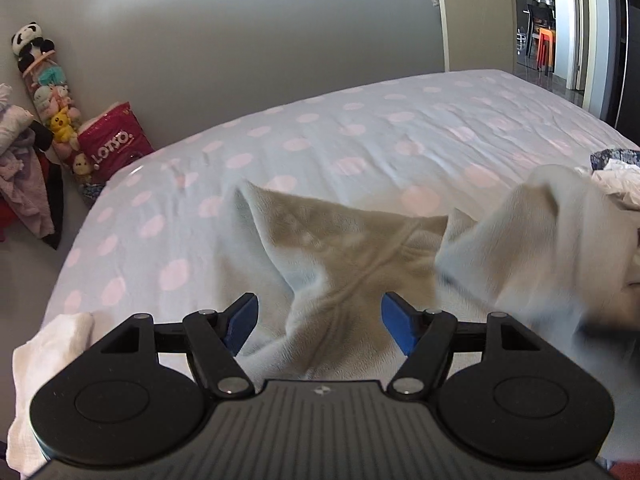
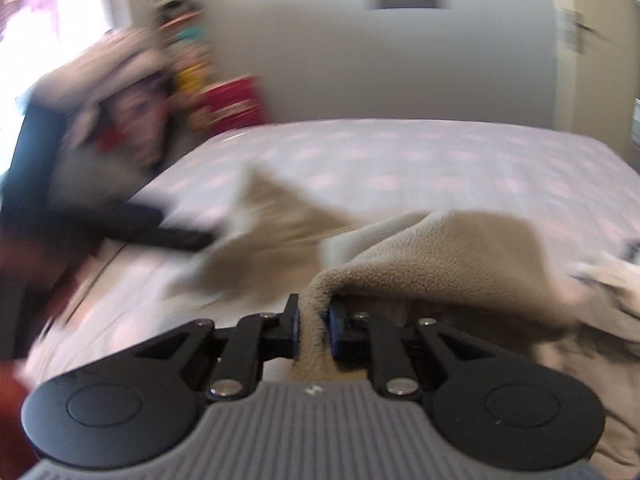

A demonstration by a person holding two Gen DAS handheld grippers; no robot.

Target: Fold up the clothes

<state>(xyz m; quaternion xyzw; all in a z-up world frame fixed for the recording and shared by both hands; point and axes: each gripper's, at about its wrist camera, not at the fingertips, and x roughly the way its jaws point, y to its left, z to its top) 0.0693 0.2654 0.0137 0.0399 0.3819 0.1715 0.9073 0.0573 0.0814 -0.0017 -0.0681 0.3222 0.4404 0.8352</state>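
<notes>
A beige fleece garment [image 1: 352, 256] lies spread and bunched on the bed [image 1: 360, 128]. My left gripper [image 1: 318, 326] is open, its blue pads on either side of a raised fold of the fleece, not pinching it. In the right wrist view, which is blurred by motion, my right gripper [image 2: 314, 330] is shut on an edge of the same fleece garment [image 2: 436, 256] and holds it lifted off the bed [image 2: 400, 152]. The lifted part also shows at the right of the left wrist view [image 1: 540, 240].
A white cloth [image 1: 48, 356] lies at the bed's near left corner. More clothes [image 1: 616, 176] lie at the bed's right edge. Plush toys [image 1: 52, 92], a red bag [image 1: 114, 142] and piled clothes stand by the wall at the left. An open door [image 1: 536, 20] is at the back right.
</notes>
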